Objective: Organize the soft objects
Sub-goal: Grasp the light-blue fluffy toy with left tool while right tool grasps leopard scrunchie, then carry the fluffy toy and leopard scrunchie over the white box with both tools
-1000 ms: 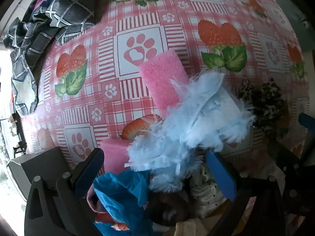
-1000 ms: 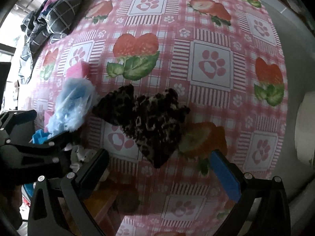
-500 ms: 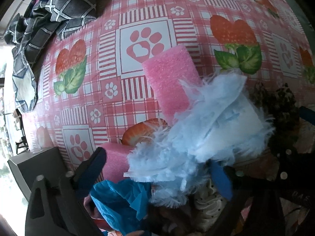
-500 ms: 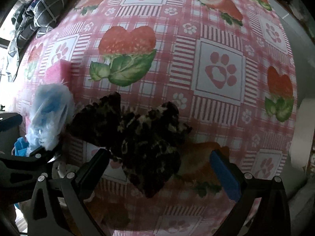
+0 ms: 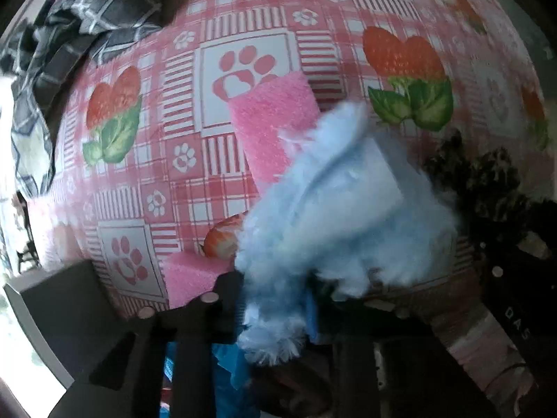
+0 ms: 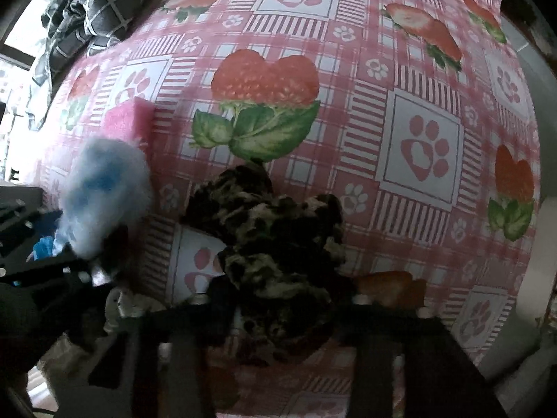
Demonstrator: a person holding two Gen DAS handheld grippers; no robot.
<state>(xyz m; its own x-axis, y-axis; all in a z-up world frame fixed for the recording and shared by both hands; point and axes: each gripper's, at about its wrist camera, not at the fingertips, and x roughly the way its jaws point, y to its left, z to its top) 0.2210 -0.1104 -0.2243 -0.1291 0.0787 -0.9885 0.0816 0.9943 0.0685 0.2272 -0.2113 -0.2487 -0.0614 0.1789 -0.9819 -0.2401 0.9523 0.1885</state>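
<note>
Fingers of the left gripper point(image 5: 275, 299) are pinched onto a fluffy light-blue fabric piece point(image 5: 341, 216), while those of the right gripper point(image 6: 278, 299) clamp a dark leopard-print fuzzy piece point(image 6: 275, 240) — both pieces sit low over the counter point(image 6: 417, 80), just beside each other. Behind the blue fluff lies a pink sponge block point(image 5: 275, 118); a second pink sponge point(image 5: 191, 275) sits near the left fingers. Farthest back, a dark plaid cloth point(image 5: 87, 17) is bunched at the counter's edge.

The tablecloth point(image 6: 400, 80) is pink check with red strawberries, green leaves and paw prints. The fluff point(image 5: 341, 216) is pale blue, the sponge point(image 5: 275, 122) pink, the fur point(image 6: 278, 240) leopard-spotted, the cloth point(image 6: 101, 3) dark grey with white grid.
</note>
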